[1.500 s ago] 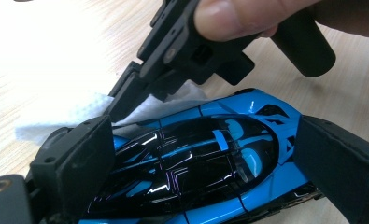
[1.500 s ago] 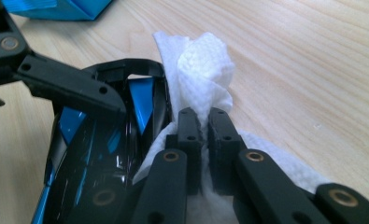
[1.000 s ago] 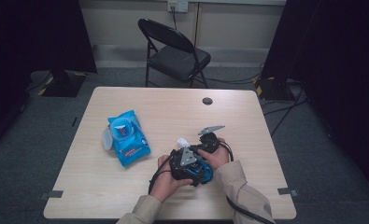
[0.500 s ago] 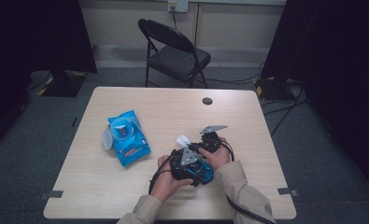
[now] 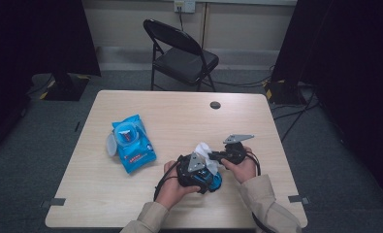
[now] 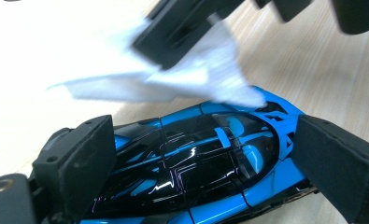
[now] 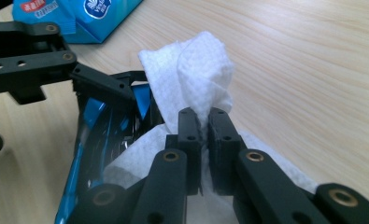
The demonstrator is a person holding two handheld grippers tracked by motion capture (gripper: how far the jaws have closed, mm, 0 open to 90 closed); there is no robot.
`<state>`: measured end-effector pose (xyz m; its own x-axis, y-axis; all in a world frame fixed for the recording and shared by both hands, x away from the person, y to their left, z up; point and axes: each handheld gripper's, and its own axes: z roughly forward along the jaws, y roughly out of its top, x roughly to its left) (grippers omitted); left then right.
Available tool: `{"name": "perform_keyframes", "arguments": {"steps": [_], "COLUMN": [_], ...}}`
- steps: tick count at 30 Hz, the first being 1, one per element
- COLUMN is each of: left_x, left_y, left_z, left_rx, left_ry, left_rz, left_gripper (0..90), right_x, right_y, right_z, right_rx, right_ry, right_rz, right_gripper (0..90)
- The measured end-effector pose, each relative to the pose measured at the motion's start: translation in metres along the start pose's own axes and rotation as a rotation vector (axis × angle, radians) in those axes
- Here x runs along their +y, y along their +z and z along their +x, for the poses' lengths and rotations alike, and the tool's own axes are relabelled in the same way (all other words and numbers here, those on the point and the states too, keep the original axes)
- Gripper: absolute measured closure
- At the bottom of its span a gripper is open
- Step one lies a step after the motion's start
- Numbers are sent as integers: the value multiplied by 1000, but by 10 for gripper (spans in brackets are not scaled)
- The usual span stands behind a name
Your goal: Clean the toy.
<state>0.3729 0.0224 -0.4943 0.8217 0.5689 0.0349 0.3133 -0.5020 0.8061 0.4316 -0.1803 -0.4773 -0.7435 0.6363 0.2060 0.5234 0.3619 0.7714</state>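
Pinching a white, crumpled paper wipe (image 7: 191, 70) between jaws brought almost together, the right tool (image 7: 202, 123) is seen in the right gripper view with the wipe bunched above its tips and spilling below them. In the left gripper view the same wipe is pressed against the rear end of a glossy blue and black toy sports car (image 6: 196, 163). The car is clamped across its body by the left tool (image 6: 205, 158), whose two black padded jaws stand wide apart, one against each side of the car. In the high view the left tool (image 5: 199, 171) and the right tool (image 5: 223, 156) are held close together over the near part of the pale wooden bench (image 5: 179, 116), and the car sits just above the bench between the person's hands.

One car, one wipe and two tools are counted. One blue plastic packet of wipes (image 5: 131, 144) lies flat on the bench, well left of the hands, and one black folding chair (image 5: 179, 53) stands behind the bench.

The front of the car is cut off at the lower edge of the left gripper view, and part of it is covered by the wipe. The print on the packet cannot be read.
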Motion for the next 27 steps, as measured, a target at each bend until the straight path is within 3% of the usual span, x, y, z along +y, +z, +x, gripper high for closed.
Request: {"name": "perform_keyframes", "arguments": {"steps": [15,27], "left_x": [1,1], "left_y": [0,1], "left_z": [-1,-2], "left_rx": [4,14], "left_ry": [5,6], "left_rz": [8,5], "left_gripper": [61,61], "right_x": [-35,-67], "right_y": [-40,-36], "right_z": [-4,0], "right_rx": [-18,-23], "right_ry": [28,38], "right_rz": [-26,15], "right_gripper": [855,855]}}
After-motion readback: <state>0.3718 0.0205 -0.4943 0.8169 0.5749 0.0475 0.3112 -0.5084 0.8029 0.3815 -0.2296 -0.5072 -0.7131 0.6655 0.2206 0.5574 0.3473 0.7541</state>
